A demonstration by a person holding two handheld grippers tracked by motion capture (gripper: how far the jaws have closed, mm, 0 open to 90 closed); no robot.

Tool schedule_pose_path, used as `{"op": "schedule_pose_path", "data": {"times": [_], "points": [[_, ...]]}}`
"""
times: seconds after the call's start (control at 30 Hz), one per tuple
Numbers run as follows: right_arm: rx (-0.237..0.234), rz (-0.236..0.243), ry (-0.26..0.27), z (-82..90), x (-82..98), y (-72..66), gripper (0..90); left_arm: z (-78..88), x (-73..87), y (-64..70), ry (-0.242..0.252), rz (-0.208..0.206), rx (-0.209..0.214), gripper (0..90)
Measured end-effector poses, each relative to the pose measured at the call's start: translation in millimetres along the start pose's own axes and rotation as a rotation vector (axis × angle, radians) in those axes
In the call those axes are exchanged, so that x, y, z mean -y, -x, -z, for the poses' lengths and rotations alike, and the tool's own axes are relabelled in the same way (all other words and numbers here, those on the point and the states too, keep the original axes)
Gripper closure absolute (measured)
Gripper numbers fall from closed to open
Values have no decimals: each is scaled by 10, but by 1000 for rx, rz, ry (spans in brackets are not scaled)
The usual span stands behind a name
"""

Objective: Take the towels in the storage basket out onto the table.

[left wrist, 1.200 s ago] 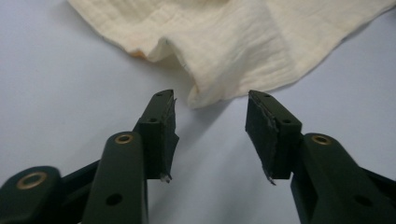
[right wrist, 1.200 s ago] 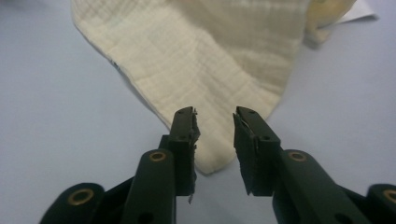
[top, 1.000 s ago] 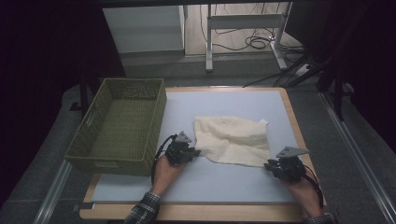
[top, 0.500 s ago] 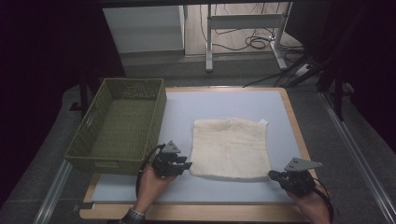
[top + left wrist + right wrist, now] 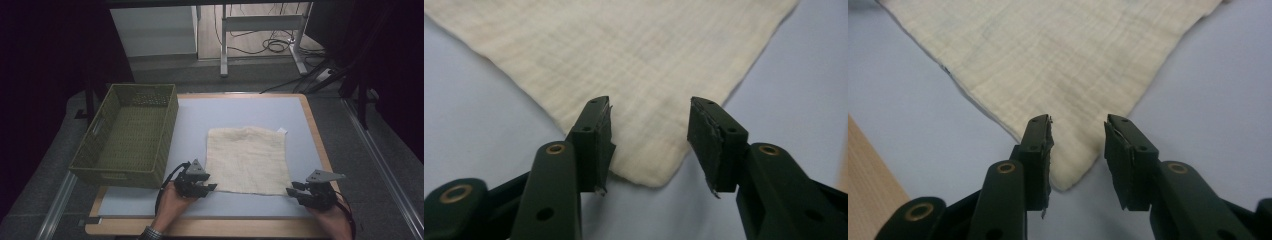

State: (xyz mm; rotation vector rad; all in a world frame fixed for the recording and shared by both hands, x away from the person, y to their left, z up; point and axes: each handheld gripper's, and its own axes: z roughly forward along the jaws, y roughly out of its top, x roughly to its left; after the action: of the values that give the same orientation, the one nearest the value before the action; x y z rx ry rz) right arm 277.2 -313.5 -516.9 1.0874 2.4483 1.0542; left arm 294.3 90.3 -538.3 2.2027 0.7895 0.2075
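Observation:
A cream cloth [image 5: 247,160] lies spread flat on the pale blue mat [image 5: 240,112]. My left gripper [image 5: 212,188] sits at its near left corner, and my right gripper [image 5: 291,191] at its near right corner. In the left gripper view the cloth's corner [image 5: 651,170] lies flat between the jaws of the left gripper [image 5: 650,145], which have just been opening and do not press on it. The right gripper view shows the other corner [image 5: 1068,172] lying loose between the parted jaws of the right gripper [image 5: 1077,155], which have also just been opening.
A green woven basket [image 5: 131,135] stands on the left of the mat, close to my left hand. The wooden table edge [image 5: 210,227] runs along the front. Behind the table are a desk frame and cables [image 5: 260,45] on the floor.
The cloth went from rumpled to spread flat as both grippers drew its near corners toward the front edge. Both grippers have since let go and stand open at the corners.

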Motion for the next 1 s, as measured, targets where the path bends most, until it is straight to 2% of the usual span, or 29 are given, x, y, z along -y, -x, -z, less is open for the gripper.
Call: {"op": "schedule_pose_path", "data": {"times": [0.03,0.07,0.1,0.13,0.17,0.2,0.27,0.47,0.57,0.63,0.67,0.73,0.77,0.83,0.87,0.9,0.97,1.0], "points": [[3,2,1,-38,19,-8,653,-1,1,7,0,3,-16,588],[5,-1,12,-38,30,-15,725,3,1,11,-3,8,-28,635],[-14,-9,15,-35,36,-15,825,8,1,13,-7,7,-34,698],[-37,-18,13,-34,41,-15,860,18,1,7,-11,10,-15,786],[-34,-19,17,-33,47,-27,870,21,4,2,-11,21,14,876],[-28,-12,16,-27,49,-43,874,35,12,13,-15,21,17,897],[-19,6,6,6,46,-85,875,68,23,27,-17,21,38,900],[-43,17,12,161,114,-178,874,212,66,182,8,16,123,900],[-49,20,14,249,164,-230,874,286,82,255,22,8,141,900],[-50,22,13,299,193,-252,874,332,84,286,29,-9,126,900],[-50,19,10,315,202,-257,874,336,80,290,28,-22,94,893],[-39,21,6,338,224,-246,872,286,76,256,27,-16,41,664],[-38,14,4,337,234,-232,871,245,76,232,19,-14,27,606],[-37,0,2,314,254,-202,868,155,77,206,3,-13,22,592],[-38,-3,1,301,261,-194,867,100,79,205,-17,-20,20,593],[-40,-9,-2,286,269,-191,864,69,91,225,2,-35,3,609],[-42,-7,-6,251,288,-192,863,53,87,224,2,-20,44,771],[-41,-8,-9,245,293,-194,863,54,84,231,-7,-26,62,855]]}}
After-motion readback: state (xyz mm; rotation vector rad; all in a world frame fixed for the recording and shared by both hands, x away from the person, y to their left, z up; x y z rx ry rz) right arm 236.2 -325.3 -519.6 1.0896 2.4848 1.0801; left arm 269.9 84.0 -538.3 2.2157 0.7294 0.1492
